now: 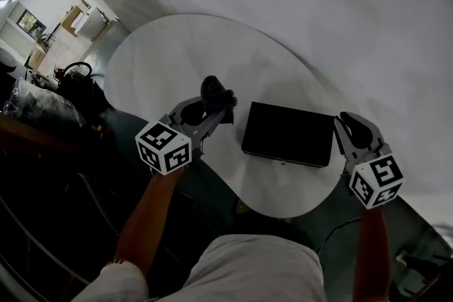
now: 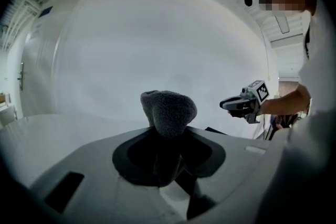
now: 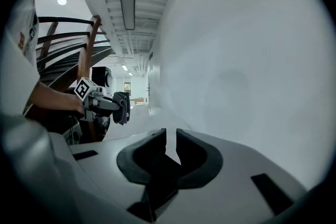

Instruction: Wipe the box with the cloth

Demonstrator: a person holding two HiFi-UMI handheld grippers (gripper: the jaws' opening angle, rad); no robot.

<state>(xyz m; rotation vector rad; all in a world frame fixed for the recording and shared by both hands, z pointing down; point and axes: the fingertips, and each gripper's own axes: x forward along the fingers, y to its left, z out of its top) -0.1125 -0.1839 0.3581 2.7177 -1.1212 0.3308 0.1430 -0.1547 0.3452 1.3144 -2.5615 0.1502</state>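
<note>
A flat black box [image 1: 287,134] lies on the round white table [image 1: 177,60], near its front edge. My left gripper [image 1: 225,106] hovers just left of the box, shut on a bunched dark grey cloth [image 1: 214,92]. In the left gripper view the cloth [image 2: 168,107] sticks up from between the jaws. My right gripper [image 1: 352,122] is at the box's right end, off the table's edge. Its jaws [image 3: 171,139] stand almost together with only a thin slit and nothing between them. Each gripper view shows the other gripper across the table: right gripper [image 2: 239,104], left gripper [image 3: 113,105].
A white curved wall rises behind the table. Dark bags [image 1: 78,85] and a wooden rail [image 1: 42,138] are on the left, below table level. A cable runs over the floor at the lower right [image 1: 340,230].
</note>
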